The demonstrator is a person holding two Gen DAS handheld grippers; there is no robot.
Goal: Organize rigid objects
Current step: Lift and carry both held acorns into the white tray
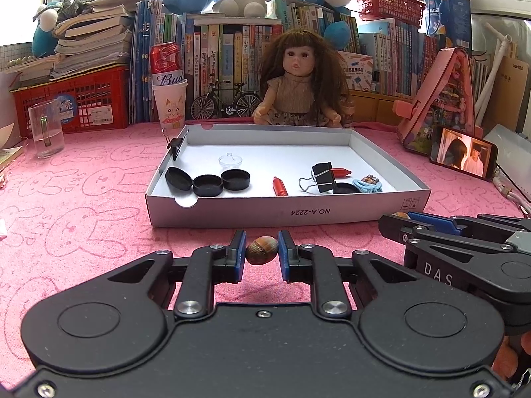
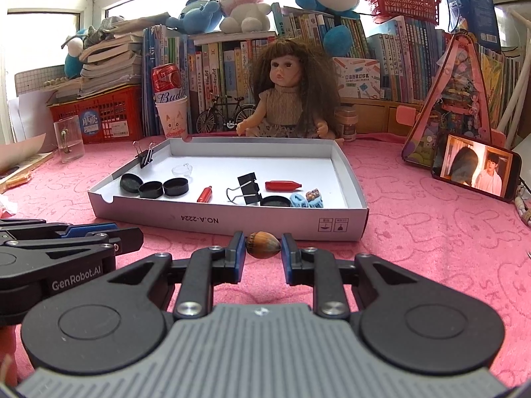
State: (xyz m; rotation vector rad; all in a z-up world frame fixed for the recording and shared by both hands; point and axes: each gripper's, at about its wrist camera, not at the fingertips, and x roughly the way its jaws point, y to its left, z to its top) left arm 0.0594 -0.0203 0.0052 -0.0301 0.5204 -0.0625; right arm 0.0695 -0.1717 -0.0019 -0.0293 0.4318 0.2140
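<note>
My left gripper (image 1: 262,251) is clenched on a brown nut (image 1: 262,250), held just short of the white cardboard tray (image 1: 285,213). My right gripper (image 2: 264,249) likewise grips a second nut (image 2: 263,249) before the same tray. Inside the tray lie black round lids (image 1: 207,180), two red capsules (image 1: 280,186), a black binder clip (image 1: 322,176) and a blue hair clip (image 1: 365,186). A doll (image 1: 300,81) sits beyond.
</note>
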